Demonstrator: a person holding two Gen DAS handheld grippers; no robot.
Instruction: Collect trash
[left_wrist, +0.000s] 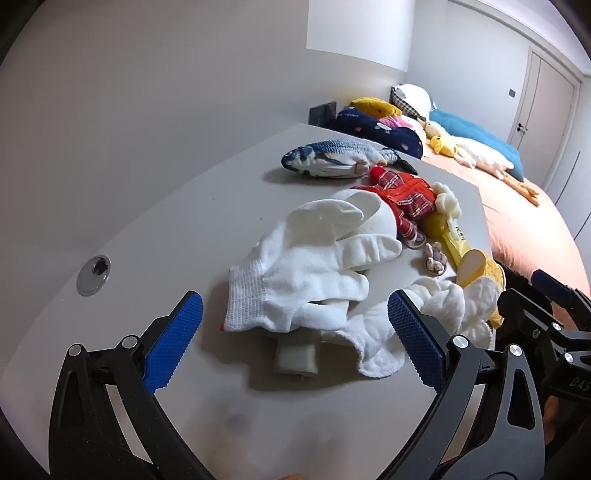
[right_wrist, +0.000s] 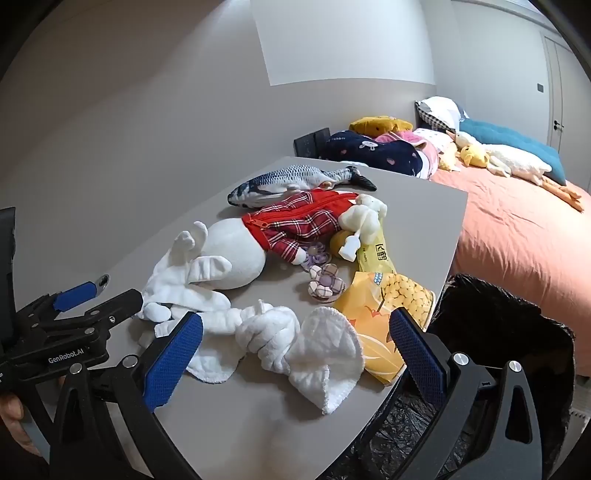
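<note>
A grey table (left_wrist: 155, 236) carries a heap of things. A white knit glove (left_wrist: 295, 284) lies over a small white foam block (left_wrist: 297, 356). A knotted white cloth (right_wrist: 291, 339) lies near the front edge. A yellow snack bag (right_wrist: 384, 317) lies at the table's right edge, beside a smaller yellow packet (right_wrist: 373, 254). My left gripper (left_wrist: 295, 343) is open and empty, its fingers either side of the glove and block. My right gripper (right_wrist: 295, 354) is open and empty, just short of the cloth. A black trash bag (right_wrist: 495, 332) hangs open beside the table at the right.
A plush fish (right_wrist: 295, 181), a white plush toy in red plaid (right_wrist: 295, 221) and a small fabric flower (right_wrist: 327, 284) lie on the table. A cable grommet (left_wrist: 93, 275) sits at its left. A bed (right_wrist: 517, 236) with pillows and plush toys stands behind.
</note>
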